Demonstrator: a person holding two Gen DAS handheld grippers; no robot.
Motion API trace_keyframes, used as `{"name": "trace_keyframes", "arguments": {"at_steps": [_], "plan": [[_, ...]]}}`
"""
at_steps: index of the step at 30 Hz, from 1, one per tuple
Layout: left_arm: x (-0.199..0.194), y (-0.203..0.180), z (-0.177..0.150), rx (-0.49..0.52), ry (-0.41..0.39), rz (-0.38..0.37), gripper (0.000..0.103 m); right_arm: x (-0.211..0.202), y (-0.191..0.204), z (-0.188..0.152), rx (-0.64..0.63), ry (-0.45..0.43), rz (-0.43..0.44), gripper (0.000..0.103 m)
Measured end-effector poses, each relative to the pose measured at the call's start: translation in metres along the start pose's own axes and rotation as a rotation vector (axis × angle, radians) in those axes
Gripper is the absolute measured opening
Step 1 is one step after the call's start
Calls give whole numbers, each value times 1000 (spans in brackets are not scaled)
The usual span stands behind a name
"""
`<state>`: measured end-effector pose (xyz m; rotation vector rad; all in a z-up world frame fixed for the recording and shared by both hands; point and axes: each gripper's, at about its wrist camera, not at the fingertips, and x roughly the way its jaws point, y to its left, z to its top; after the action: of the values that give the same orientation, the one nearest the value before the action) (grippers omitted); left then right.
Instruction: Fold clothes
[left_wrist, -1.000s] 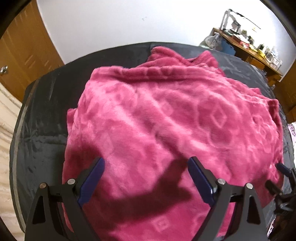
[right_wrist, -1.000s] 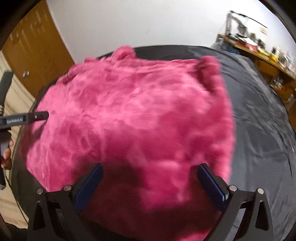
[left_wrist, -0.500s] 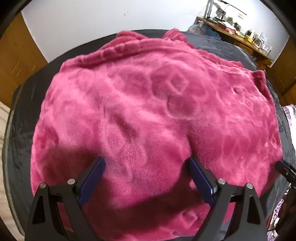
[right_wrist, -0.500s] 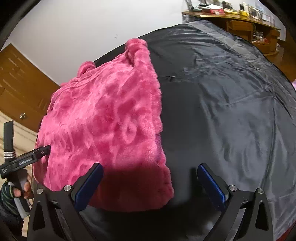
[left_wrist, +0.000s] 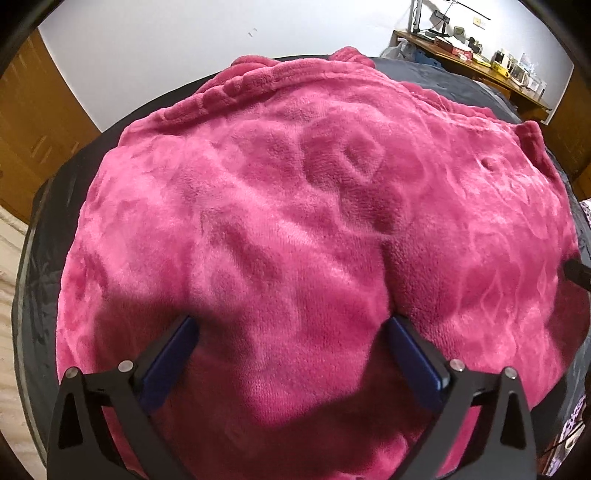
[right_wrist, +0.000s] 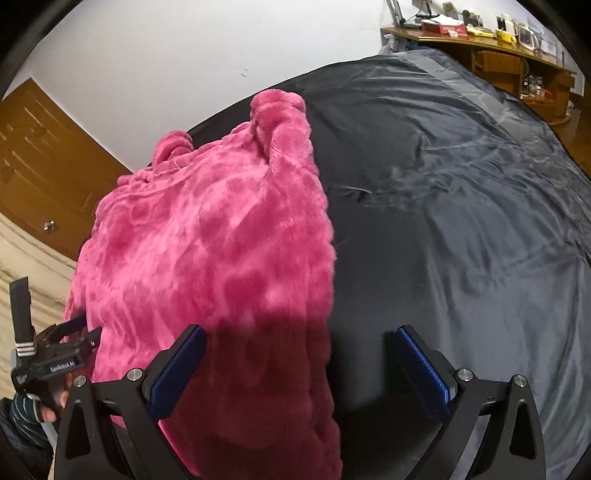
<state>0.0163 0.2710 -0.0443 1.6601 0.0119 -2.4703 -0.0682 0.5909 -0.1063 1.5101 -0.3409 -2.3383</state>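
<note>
Left tool (left_wrist: 291, 332) has sunk lower over the pink fleece (left_wrist: 314, 221); both tools gape, gripping nothing.

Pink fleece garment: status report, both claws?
Left claw open, pressed into pink fleece garment. Right claw open over its right edge. Garment on dark sheet.

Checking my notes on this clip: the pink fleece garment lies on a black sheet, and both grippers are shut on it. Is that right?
Not quite. The pink fleece garment does lie on the black sheet, but both wrist views show the left gripper and the right gripper with jaws wide open, gripping nothing.
</note>
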Motion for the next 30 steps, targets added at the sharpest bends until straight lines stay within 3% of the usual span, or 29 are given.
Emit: {"name": "trace_keyframes", "arguments": {"at_steps": [9, 16, 20, 23, 27, 30], "plan": [[1, -5, -3, -26, -28, 14, 102, 17, 14, 10, -64, 24, 65, 103], [3, -4, -9, -33, -52, 12, 102, 30, 28, 14, -86, 106, 303, 103], [6, -4, -12, -33, -51, 11, 102, 36, 16, 18, 8, 136, 458, 102], [8, -5, -12, -33, -53, 7, 103, 41, 8, 21, 58, 152, 520, 95], [11, -6, -13, -39, -60, 7, 103, 46, 10, 22, 38, 192, 500, 66], [11, -7, -14, -41, -69, 4, 103, 48, 12, 21, 43, 197, 492, 63]]}}
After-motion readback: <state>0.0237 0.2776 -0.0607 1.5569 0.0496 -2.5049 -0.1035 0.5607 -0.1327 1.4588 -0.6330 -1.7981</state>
